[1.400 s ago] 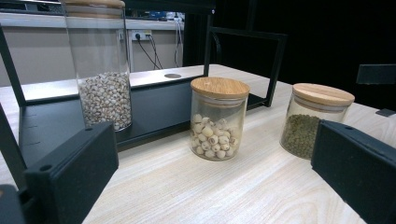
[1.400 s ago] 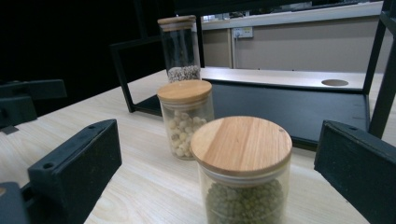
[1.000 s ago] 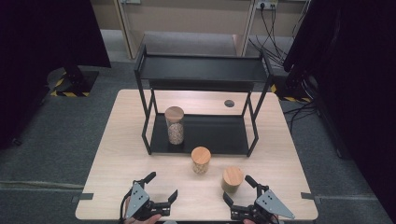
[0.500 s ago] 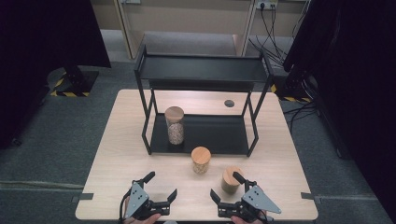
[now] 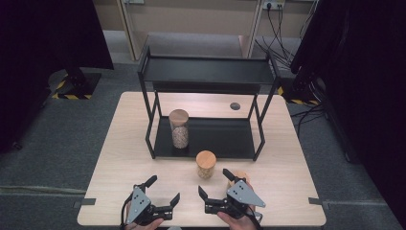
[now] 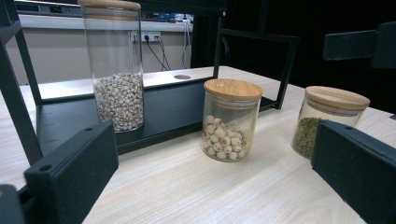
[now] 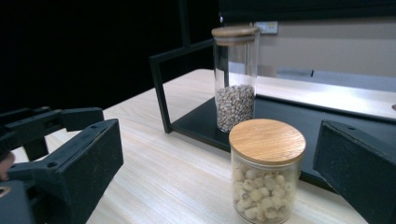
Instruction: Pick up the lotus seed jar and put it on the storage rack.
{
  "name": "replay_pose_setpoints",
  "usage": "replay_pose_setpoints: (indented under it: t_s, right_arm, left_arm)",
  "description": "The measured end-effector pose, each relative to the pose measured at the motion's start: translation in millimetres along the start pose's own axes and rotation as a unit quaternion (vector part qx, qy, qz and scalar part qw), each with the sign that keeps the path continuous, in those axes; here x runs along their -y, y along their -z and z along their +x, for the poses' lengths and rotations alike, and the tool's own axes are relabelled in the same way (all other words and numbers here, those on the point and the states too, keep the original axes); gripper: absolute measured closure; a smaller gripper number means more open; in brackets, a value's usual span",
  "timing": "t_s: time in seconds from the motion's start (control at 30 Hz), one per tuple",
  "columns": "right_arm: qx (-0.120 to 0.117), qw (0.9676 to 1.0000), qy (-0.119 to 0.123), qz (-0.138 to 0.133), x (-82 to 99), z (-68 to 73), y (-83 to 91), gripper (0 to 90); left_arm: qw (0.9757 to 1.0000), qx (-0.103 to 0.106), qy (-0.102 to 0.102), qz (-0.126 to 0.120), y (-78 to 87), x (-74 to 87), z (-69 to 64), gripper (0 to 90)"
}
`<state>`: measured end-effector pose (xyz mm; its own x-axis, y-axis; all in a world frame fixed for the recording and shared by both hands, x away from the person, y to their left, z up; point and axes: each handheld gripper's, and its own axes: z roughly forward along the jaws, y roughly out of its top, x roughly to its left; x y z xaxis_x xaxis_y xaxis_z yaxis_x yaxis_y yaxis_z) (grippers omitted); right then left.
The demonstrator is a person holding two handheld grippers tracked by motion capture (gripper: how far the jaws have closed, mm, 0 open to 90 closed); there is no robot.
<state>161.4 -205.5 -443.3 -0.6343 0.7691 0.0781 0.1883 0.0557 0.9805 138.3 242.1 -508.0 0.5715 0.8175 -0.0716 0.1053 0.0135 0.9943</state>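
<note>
R gripper (image 5: 213, 191): jaws wide apart, holding nothing. Over last sec it slid left along near table edge; earlier sat at 5 o'clock of the green-bean jar, now covers most of that jar in high view and points toward 10–11 o'clock.
R gripper view: lotus-seed jar (image 7: 266, 172) sits between the two jaws, slightly right of centre, not touched. Judgement: R is lining up on this jar, not the green one.
L gripper (image 5: 164, 194): jaws open, empty. Unchanged over last sec, at table's 7 o'clock edge.
lotus-seed jar, high view (image 5: 206, 164): on bare table (image 5: 119, 158), just in front of rack's lower shelf, at 12 o'clock of the gap between grippers. Wooden lid on, upright.
green-bean jar (image 6: 328, 122): at 3 o'clock of lotus jar, near but apart; lid on.
tall jar (image 5: 179, 128): on rack (image 5: 206, 72) lower shelf, left part, part-filled w/ grain.
Status: approach only, no contact yet. Judgement: next needs fwd push, then close on glass below lid.
Risk: jaw may nudge green-bean jar.
</note>
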Motion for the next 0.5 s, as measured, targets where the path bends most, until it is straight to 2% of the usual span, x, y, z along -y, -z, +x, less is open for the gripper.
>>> replay_pose_setpoints:
  t_s: [0.1,0.23,0.27,0.5]
  right_arm:
    - [0.005,1.0,0.002,0.006,-1.8,3.6,-5.1,2.2]
    - [0.021,0.9996,0.008,0.019,-5.0,10.1,-16.8,2.4]
    - [0.031,0.9992,0.011,0.024,-5.9,13.0,-22.7,2.5]
    - [0.059,0.9976,0.019,0.032,-6.9,20.9,-37.5,3.2]
  left_arm:
    - [1.0,0.0,-0.001,0.0,0.0,-0.1,0.1,0.2]
    - [1.0,-0.002,-0.002,0.001,-0.3,0.0,0.5,0.2]
    - [1.0,-0.003,-0.002,0.002,-0.4,0.0,1.2,0.2]
    - [1.0,-0.006,0.0,0.002,-0.2,0.1,2.1,0.2]
